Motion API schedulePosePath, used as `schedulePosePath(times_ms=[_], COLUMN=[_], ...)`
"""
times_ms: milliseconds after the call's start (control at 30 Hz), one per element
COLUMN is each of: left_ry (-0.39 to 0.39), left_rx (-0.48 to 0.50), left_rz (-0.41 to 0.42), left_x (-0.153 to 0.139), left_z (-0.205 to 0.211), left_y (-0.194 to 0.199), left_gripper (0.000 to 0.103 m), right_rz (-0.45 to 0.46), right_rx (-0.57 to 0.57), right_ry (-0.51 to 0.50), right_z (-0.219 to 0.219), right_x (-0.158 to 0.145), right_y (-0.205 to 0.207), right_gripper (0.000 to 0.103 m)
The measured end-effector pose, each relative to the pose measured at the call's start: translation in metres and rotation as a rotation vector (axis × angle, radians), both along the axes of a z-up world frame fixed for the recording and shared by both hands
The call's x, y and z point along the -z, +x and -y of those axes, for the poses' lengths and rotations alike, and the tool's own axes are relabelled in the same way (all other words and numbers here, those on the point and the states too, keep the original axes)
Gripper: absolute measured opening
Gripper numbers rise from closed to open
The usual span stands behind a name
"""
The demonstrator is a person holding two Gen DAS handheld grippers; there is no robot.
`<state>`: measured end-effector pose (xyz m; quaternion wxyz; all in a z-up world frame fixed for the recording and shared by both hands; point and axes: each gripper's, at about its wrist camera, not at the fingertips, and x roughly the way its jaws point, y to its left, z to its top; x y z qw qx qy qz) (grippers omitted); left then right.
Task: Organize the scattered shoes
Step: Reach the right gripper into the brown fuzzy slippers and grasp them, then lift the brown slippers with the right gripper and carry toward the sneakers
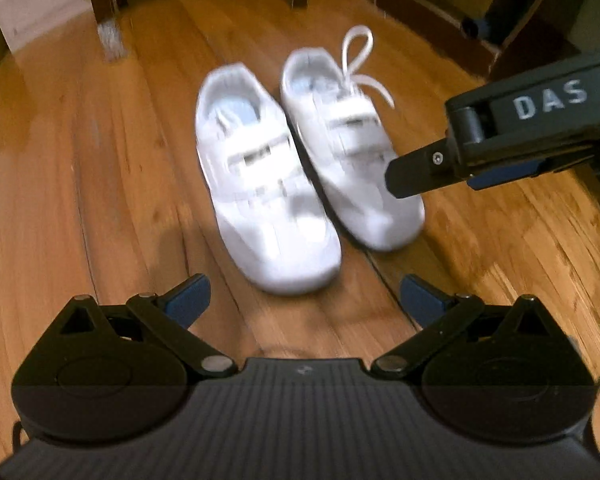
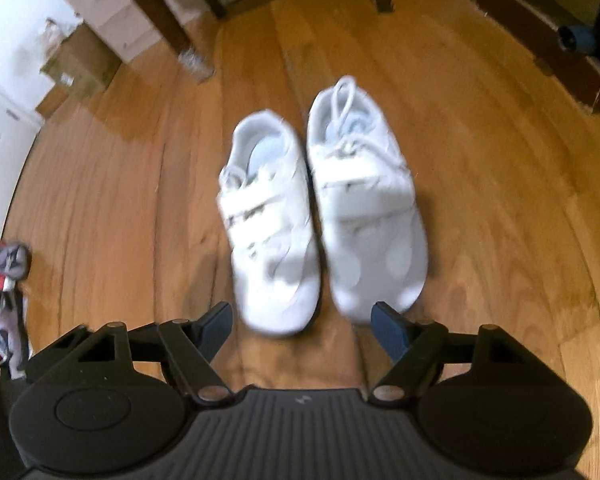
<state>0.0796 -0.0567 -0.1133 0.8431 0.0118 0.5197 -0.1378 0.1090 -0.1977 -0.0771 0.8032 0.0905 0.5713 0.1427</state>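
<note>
The two white shoes are sitting side by side on the wooden floor (image 2: 500, 208), toes toward the cameras, sides touching or nearly so: the left shoe (image 2: 270, 232) a little nearer, the right shoe (image 2: 366, 208) trailing a loose lace loop at 12 o'clock. The pair is looking lined up already.

The right hand-held gripper (image 2: 302, 322) is hanging just above the toes with its jaws apart and nothing between them. In the left wrist view it is reaching in from 3 o'clock over the right shoe. The left hand-held gripper (image 1: 304, 298) is hovering short of the left shoe's toe, jaws likewise apart and empty.

The step in hand is probably the release and pull-away. Doing it well is meaning lifting clear before swinging aside, so no finger is nudging a toe or snagging the lace. More things, too blurred to name, are lying at 9 o'clock in the right wrist view; any stray shoe there is likely coming next.
</note>
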Motion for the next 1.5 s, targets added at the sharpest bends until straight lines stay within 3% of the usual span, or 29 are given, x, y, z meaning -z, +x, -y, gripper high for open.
schedulePosePath(times_ms=[267, 400, 500, 600, 667, 700, 800, 867, 967, 1133, 1333, 1433, 1500], left_ry=[-0.018, 0.002, 0.077, 0.172, 0.191, 0.185, 0.061, -0.035, -0.089, -0.019, 0.017, 0.064, 0.080], left_rx=[-0.007, -0.001, 0.026, 0.060, 0.105, 0.120, 0.168, 0.180, 0.194, 0.284, 0.415, 0.452, 0.467], left_rz=[-0.020, 0.014, -0.038, -0.097, -0.107, -0.112, -0.198, -0.272, -0.305, -0.208, -0.154, -0.128, -0.126], left_x=[-0.011, -0.021, -0.021, -0.016, -0.016, -0.016, -0.013, -0.008, -0.006, -0.013, -0.015, -0.014, -0.013], left_z=[-0.002, 0.002, 0.010, 0.019, 0.020, 0.020, 0.015, 0.011, 0.015, 0.038, 0.068, 0.080, 0.082], left_y=[-0.017, -0.027, -0.036, -0.049, -0.071, -0.078, -0.105, -0.115, -0.126, -0.145, -0.164, -0.171, -0.173], left_gripper=[0.103, 0.103, 0.103, 0.103, 0.103, 0.103, 0.103, 0.103, 0.103, 0.103, 0.103, 0.103, 0.103], right_rz=[-0.006, -0.009, -0.090, -0.179, -0.235, -0.268, -0.350, -0.380, -0.386, -0.402, -0.425, -0.410, -0.393], right_rx=[-0.076, -0.091, -0.107, -0.082, -0.097, -0.112, -0.119, -0.127, -0.127, -0.109, -0.059, -0.064, -0.086], right_ry=[-0.051, -0.073, -0.098, -0.190, -0.232, -0.244, -0.254, -0.264, -0.291, -0.254, -0.197, -0.177, -0.178], right_z=[-0.006, 0.010, 0.024, 0.032, 0.037, 0.040, 0.046, 0.048, 0.052, 0.059, 0.074, 0.074, 0.073], right_x=[-0.021, -0.027, -0.023, -0.016, -0.008, -0.002, 0.013, 0.020, 0.030, 0.045, 0.055, 0.058, 0.060], right_y=[-0.032, -0.053, -0.064, -0.076, -0.087, -0.096, -0.110, -0.114, -0.120, -0.123, -0.124, -0.125, -0.125], right_gripper=[0.079, 0.080, 0.083, 0.086, 0.086, 0.086, 0.086, 0.086, 0.086, 0.086, 0.086, 0.074, 0.037])
